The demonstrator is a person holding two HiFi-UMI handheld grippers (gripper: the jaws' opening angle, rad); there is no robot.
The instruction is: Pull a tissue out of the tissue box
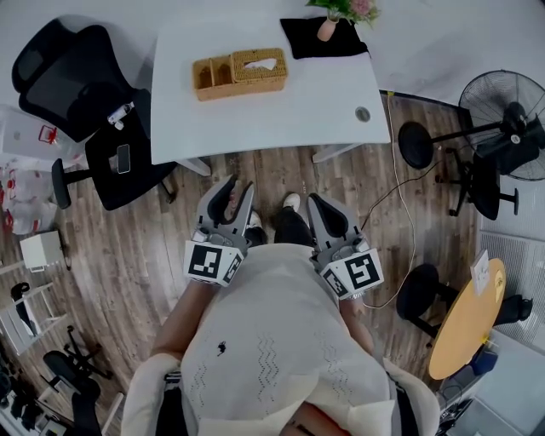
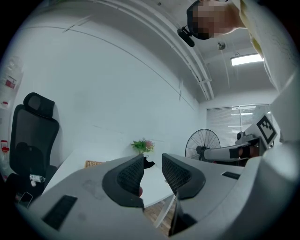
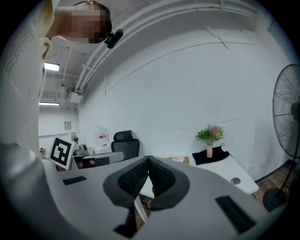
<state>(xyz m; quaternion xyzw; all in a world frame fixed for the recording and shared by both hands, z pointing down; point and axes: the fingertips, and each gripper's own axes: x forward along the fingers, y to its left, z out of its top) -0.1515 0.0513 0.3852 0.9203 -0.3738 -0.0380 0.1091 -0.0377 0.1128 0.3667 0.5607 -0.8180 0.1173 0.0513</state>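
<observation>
A white desk point(image 1: 264, 111) is standing on a wood-plank floor point(image 1: 145, 255), close by a plain white wall point(image 2: 117, 79). A black cloth point(image 1: 300, 43) is lying at the desk's far right corner, and a small vase of flowers point(image 1: 329, 24) is standing on it. A black high-backed office chair point(image 1: 55, 77) is sitting to the left of the desk. To the right, a black pedestal fan point(image 1: 507, 128) is standing, and a pale cable point(image 1: 394, 153) is trailing across the floor beside the desk. A round wooden table point(image 1: 468, 319) is standing just beside a black stool point(image 1: 417, 294). A ceiling strip light point(image 2: 246, 59) is glowing above slatted window blinds point(image 2: 229, 119).
</observation>
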